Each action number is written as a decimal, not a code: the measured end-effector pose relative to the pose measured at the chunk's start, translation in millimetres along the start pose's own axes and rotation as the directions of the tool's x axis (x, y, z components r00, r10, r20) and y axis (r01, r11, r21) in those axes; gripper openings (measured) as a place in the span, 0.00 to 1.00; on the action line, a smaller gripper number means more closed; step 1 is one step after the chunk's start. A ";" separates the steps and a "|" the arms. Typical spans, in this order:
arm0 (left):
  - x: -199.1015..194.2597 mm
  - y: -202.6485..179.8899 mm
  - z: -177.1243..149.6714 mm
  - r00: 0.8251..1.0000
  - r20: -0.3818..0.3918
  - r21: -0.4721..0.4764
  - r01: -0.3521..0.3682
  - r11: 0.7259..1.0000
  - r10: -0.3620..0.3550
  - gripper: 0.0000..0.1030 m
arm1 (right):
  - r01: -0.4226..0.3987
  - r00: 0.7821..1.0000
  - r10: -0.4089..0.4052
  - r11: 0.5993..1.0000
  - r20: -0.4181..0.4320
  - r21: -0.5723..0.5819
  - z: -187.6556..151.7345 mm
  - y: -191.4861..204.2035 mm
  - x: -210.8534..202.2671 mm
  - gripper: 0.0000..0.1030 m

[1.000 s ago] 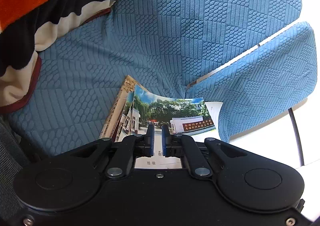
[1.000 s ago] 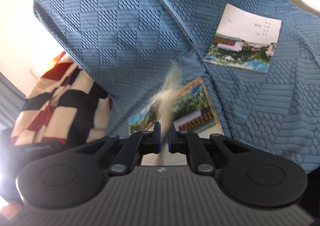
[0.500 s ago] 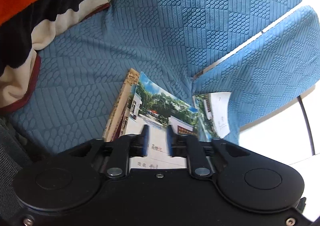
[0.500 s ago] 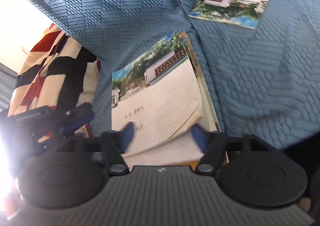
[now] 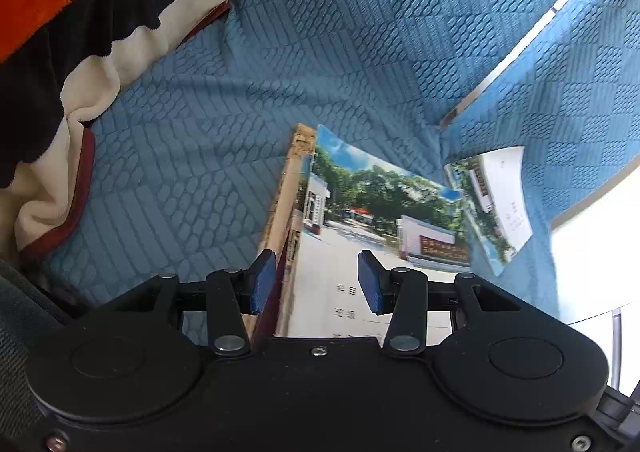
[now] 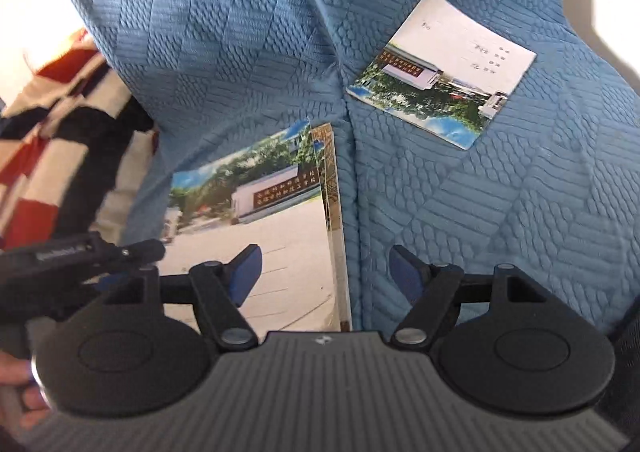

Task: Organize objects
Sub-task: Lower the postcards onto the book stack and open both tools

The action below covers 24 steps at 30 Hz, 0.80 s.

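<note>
A stack of notebooks (image 5: 360, 212) with a photo of a gate on the top cover lies flat on the blue textured sofa cover (image 5: 320, 32). My left gripper (image 5: 316, 266) hangs over the stack's near edge. Its jaws are opening, and the blue pads (image 5: 262, 280) do not press the cover. My right gripper (image 6: 325, 264) hovers over the stack (image 6: 260, 220) at its right edge, jaws wide and closing slightly, gripping nothing. A second photo-cover notebook (image 6: 440, 68) lies apart on the cushion to the upper right, also seen as the notebook (image 5: 492, 208) right of the stack.
A red, black and cream blanket (image 5: 60, 32) is bunched at the left of the seat. The left gripper's body (image 6: 60, 256) and a person's hand (image 6: 16, 404) show at the left of the right wrist view. A pale floor lies beyond the sofa's right edge.
Both grippers went from shut on the top notebook to open. The notebook they held raised now lies flat on the stack. The left gripper has dropped closer to it.
</note>
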<state>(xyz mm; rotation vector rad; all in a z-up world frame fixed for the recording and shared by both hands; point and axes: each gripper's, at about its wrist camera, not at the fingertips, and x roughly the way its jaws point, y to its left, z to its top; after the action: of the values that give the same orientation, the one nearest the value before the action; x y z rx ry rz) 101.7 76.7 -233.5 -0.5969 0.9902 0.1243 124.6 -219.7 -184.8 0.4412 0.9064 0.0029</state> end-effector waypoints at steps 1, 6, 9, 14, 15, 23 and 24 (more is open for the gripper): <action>1.3 0.1 0.0 1.000 -0.005 0.000 0.004 1.000 -0.004 0.42 | 0.005 1.000 -0.005 1.000 -0.008 -0.010 0.2 1.1 5.3 0.70; 3.8 -4.2 -3.5 1.000 -0.019 0.027 0.007 1.000 -0.007 0.42 | -0.014 0.999 0.012 0.999 -0.045 -0.040 -3.4 8.5 21.9 0.53; 4.4 -6.2 -5.0 1.000 -0.026 0.040 0.007 0.999 -0.006 0.42 | -0.005 0.998 0.001 0.998 -0.058 -0.068 -7.9 15.4 25.5 0.38; 4.9 0.5 -4.8 0.998 -0.054 0.010 0.027 1.000 -0.027 0.41 | 0.008 0.999 -0.011 0.996 -0.040 -0.094 -10.8 15.6 19.9 0.28; 4.6 0.7 -5.3 0.998 -0.058 0.008 0.026 1.000 -0.025 0.41 | 0.004 0.999 -0.008 0.996 -0.042 -0.089 -10.2 14.5 19.3 0.27; 1.6 1.9 -3.5 0.998 -0.068 -0.001 0.012 1.000 -0.012 0.42 | 0.005 0.998 -0.010 0.997 -0.059 -0.073 -11.6 15.4 15.8 0.27; 0.4 2.1 -3.0 0.998 -0.066 -0.003 0.011 1.000 -0.011 0.43 | 0.009 0.998 -0.013 0.998 -0.061 -0.065 -10.9 15.0 15.5 0.27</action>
<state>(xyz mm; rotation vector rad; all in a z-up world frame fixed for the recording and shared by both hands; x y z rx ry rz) 98.9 76.8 -235.9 -0.6118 1.0506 0.0966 128.7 -199.1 -196.8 0.3778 0.9666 0.0360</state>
